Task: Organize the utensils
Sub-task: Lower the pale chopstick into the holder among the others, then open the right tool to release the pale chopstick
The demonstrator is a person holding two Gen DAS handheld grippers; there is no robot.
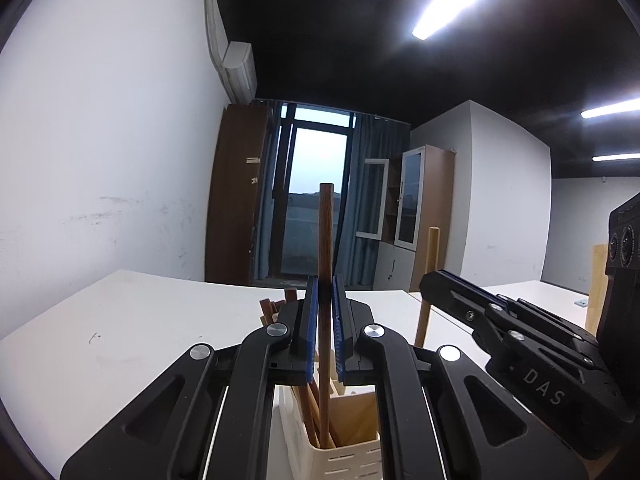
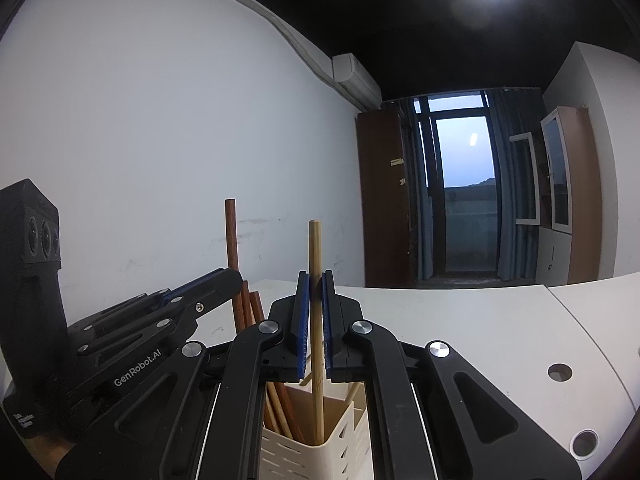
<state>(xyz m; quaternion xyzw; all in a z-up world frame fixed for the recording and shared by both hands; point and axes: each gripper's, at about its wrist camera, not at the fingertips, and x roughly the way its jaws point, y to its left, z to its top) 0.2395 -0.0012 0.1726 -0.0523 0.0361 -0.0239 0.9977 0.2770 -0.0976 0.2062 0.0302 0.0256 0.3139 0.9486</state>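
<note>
So the cream slotted utensil holder [image 1: 320, 456] is my landmark, sitting on the white table [image 1: 120, 340]. My left gripper [image 1: 325, 300] is pinched tight on a dark brown chopstick [image 1: 325, 232], held upright with its lower end down inside the holder. My right gripper [image 2: 315, 292] is clamped the same way on a light bamboo chopstick [image 2: 315, 248], also upright and dipping into the holder. More brown chopsticks [image 2: 248, 308] lean in the holder's left side. Beyond the holder there's a window [image 1: 316, 184] with blue curtains [image 1: 368, 200].
</note>
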